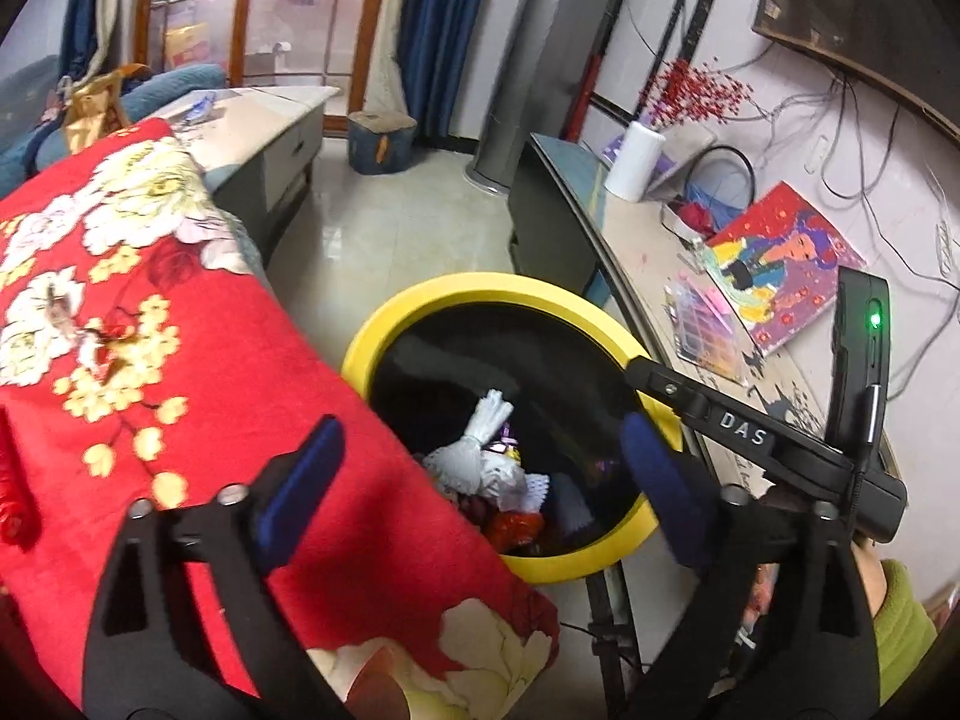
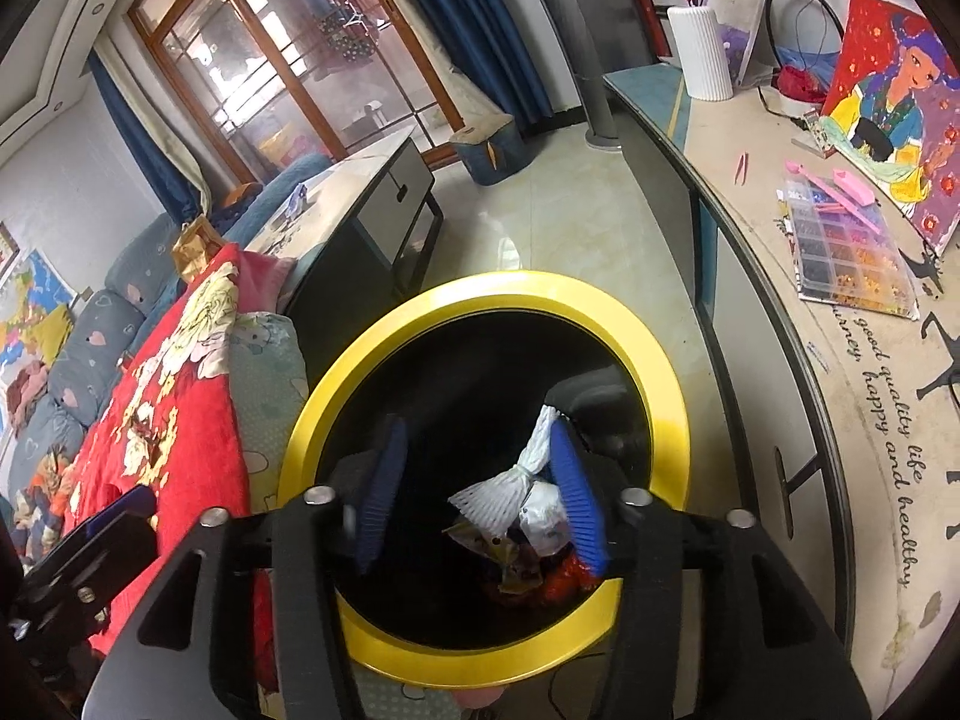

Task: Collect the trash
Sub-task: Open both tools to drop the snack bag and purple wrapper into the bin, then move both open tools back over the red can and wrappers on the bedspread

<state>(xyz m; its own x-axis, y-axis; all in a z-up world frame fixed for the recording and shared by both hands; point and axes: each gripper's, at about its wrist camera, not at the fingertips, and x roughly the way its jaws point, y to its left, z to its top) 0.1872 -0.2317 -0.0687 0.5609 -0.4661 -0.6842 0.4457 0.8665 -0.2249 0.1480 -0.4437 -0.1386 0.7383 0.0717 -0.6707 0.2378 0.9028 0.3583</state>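
A black trash bin with a yellow rim (image 1: 420,306) (image 2: 480,294) stands on the floor between a red floral blanket and a long counter. Inside lie a white foam net wrap (image 1: 480,456) (image 2: 510,486) and several crumpled wrappers (image 2: 534,570). My left gripper (image 1: 480,480) is open and empty, its left finger over the blanket, its right finger over the bin's right rim. My right gripper (image 2: 480,492) is open and empty, held straight above the bin opening. The right gripper's body also shows in the left wrist view (image 1: 780,444).
The red floral blanket (image 1: 150,330) (image 2: 168,372) drapes over the bin's left side. The counter (image 2: 840,330) on the right holds a bead box (image 2: 846,252), a painting (image 1: 780,258) and a white vase (image 2: 702,54). A coffee table (image 1: 282,126) and stool (image 1: 378,141) stand farther back.
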